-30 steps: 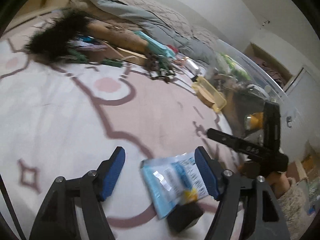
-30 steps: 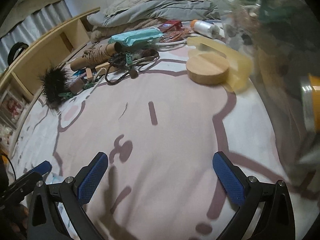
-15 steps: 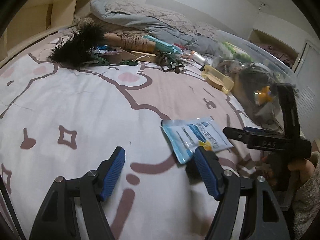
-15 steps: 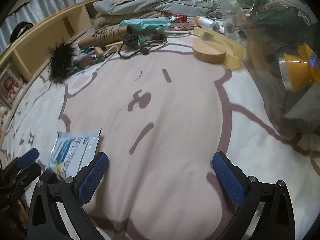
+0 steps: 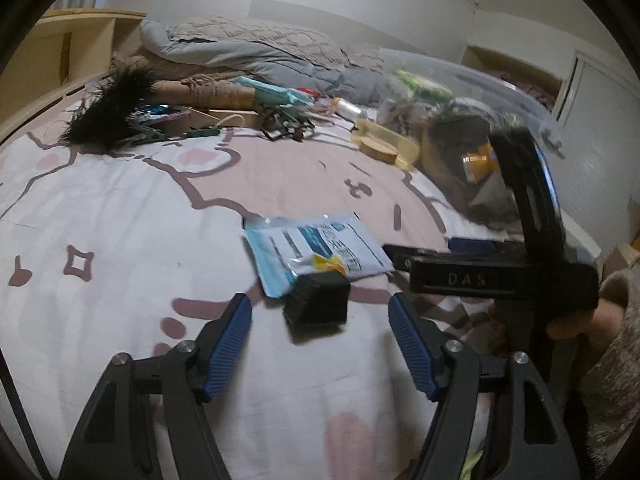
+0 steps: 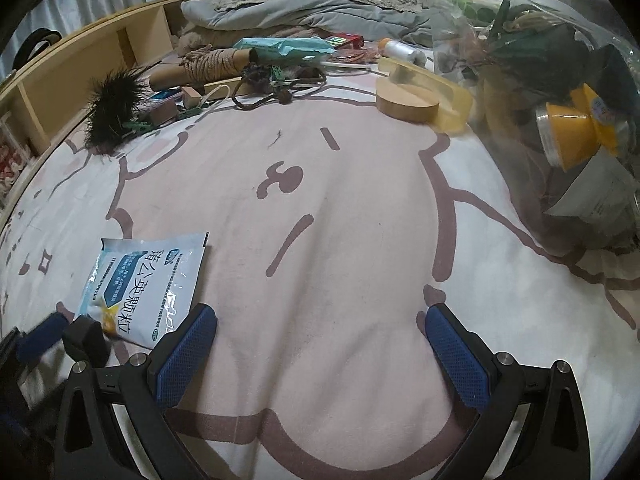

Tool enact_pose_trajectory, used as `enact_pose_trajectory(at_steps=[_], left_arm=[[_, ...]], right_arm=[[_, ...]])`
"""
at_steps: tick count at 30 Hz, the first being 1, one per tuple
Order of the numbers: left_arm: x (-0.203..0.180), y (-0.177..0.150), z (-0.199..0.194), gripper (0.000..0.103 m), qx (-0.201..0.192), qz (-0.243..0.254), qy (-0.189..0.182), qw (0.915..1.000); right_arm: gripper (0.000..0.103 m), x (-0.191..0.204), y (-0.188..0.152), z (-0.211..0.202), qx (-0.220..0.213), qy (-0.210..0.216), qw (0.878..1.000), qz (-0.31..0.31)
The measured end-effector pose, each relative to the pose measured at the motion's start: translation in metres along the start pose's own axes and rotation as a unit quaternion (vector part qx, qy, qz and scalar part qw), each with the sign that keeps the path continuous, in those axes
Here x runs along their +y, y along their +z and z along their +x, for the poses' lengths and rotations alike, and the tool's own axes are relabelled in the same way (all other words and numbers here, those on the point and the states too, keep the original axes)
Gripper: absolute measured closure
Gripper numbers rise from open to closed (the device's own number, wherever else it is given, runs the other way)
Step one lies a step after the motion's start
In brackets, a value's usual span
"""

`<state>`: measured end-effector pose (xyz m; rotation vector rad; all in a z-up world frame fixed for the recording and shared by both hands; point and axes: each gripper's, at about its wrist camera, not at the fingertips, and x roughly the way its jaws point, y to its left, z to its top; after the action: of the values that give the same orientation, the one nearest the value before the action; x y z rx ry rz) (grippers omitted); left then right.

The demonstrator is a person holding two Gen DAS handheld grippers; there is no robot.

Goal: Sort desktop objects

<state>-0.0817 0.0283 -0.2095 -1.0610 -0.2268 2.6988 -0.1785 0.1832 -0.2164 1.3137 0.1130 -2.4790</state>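
As left gripper point(image 5: 320, 326) closes (empty) — black block point(image 5: 318, 298) ahead.

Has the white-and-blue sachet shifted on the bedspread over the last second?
Cannot tell. The sachet sits differently in the left wrist view, but that camera moved; the brown print beside it looks similar.

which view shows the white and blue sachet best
The right wrist view: the sachet lies flat with its print readable, one corner behind a black block. In the left wrist view it is blurred and foreshortened.
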Motion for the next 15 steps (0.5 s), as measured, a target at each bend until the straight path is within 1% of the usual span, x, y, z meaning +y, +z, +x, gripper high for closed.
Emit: enact_pose_trajectory(at_steps=[1, 3, 4, 6, 8, 12, 15], left_arm=[[-0.002, -0.001, 0.002, 0.042, 0.003, 0.005, 0.008, 0.9999], [0.000, -0.001, 0.007, 0.053, 0.010, 0.004, 0.022, 0.9997], [0.002, -0.001, 0.008, 0.055, 0.012, -0.001, 0.026, 0.9996], [0.007, -0.001, 0.007, 0.064, 0.011, -0.015, 0.025, 0.9995], [0.012, -0.001, 0.005, 0.070, 0.010, -0.028, 0.024, 0.9993], [0.020, -0.001, -0.001, 0.070, 0.004, -0.046, 0.021, 0.9987], [0.027, 0.002, -0.006, 0.070, -0.003, -0.052, 0.043, 0.9977]], right_arm=[[0.000, 0.000, 0.000, 0.000, 0.000, -0.002, 1.000, -0.002], [0.000, 0.001, -0.002, 0.000, -0.007, -0.005, 1.000, -0.002], [0.000, 0.001, -0.003, 0.000, -0.012, -0.007, 1.000, 0.000], [0.000, 0.003, -0.002, 0.001, -0.011, -0.016, 1.000, -0.005], [0.000, 0.004, -0.002, 0.001, -0.012, -0.018, 1.000, -0.007], [0.000, 0.003, -0.002, 0.001, -0.011, -0.018, 1.000, -0.007], [0.000, 0.002, -0.002, 0.002, -0.011, -0.021, 1.000, -0.010]])
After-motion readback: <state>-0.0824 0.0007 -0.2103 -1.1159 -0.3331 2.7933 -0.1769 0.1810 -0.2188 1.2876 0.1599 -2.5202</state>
